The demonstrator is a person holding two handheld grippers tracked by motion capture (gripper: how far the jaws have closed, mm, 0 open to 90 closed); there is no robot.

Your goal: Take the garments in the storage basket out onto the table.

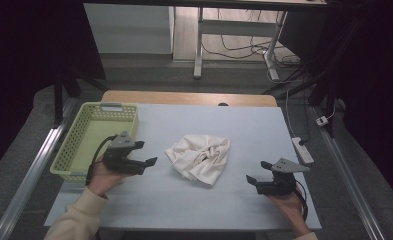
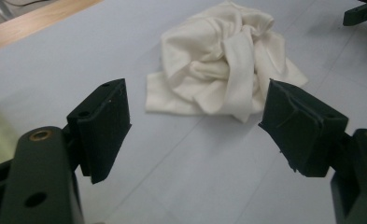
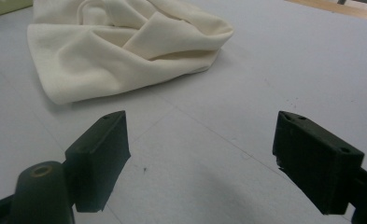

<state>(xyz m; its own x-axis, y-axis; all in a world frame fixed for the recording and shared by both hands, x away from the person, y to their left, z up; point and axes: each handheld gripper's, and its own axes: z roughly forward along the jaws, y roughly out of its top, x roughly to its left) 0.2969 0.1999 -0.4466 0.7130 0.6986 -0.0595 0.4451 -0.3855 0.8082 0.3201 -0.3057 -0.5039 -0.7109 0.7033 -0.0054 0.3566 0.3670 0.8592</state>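
Observation:
A crumpled cream cloth (image 1: 200,157) lies in a heap in the middle of the pale blue table cover (image 1: 184,200). My left gripper (image 1: 148,153) hovers just left of it, beside the basket, jaws open and empty, pointing at the cloth (image 2: 223,65). The left gripper (image 2: 195,126) has its jaws spread wide with bare table between them. My right gripper (image 1: 258,171) rests near the table's right front, open and empty, facing left toward the cloth (image 3: 125,42). Nothing lies between the jaws of the right gripper (image 3: 200,154).
A light green plastic basket (image 1: 79,135) stands at the table's left edge, right behind my left hand. A white power strip (image 1: 302,150) lies along the right edge. A wooden strip (image 1: 189,98) borders the table's far side.

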